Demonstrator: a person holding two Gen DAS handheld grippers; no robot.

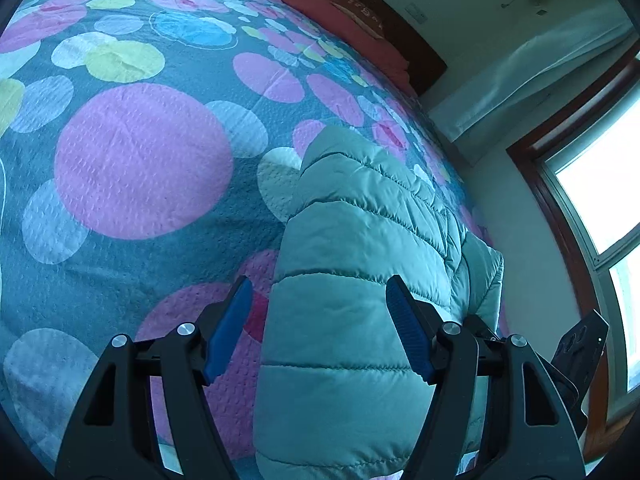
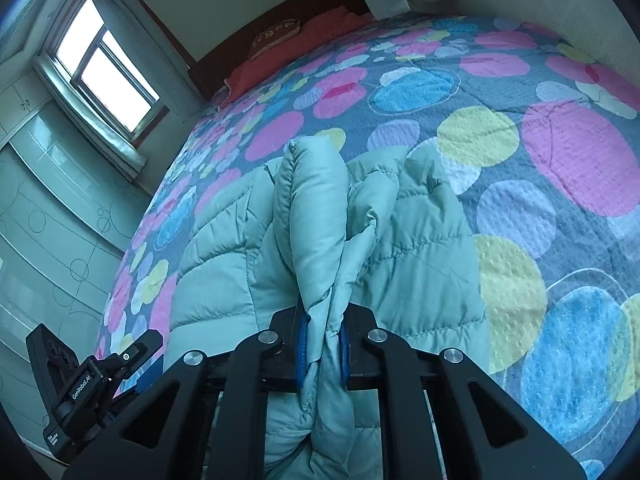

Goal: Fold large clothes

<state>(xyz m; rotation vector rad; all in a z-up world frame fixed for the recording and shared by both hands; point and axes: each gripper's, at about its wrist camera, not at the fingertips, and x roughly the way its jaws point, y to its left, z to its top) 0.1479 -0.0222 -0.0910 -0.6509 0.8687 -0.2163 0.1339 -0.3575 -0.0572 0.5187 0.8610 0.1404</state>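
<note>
The bedspread [image 1: 120, 184] lies bare and flat to the left of the puffer jacket [image 1: 360, 280], giving open room there. Red bedding [image 1: 360, 36] and a headboard [image 2: 248, 36] close the far end; a wall [image 1: 516, 216] borders the jacket's right side.

A bedspread [image 1: 144, 160] with coloured circles covers the bed; red pillows [image 2: 280, 64] lie by the headboard [image 1: 416, 52], a window [image 2: 108, 76] nearby.

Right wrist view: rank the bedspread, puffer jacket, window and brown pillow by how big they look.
1. Bedspread
2. Puffer jacket, though it is nearest the camera, so it looks enlarged
3. Window
4. Brown pillow, farthest away, so it looks shrunken
</note>
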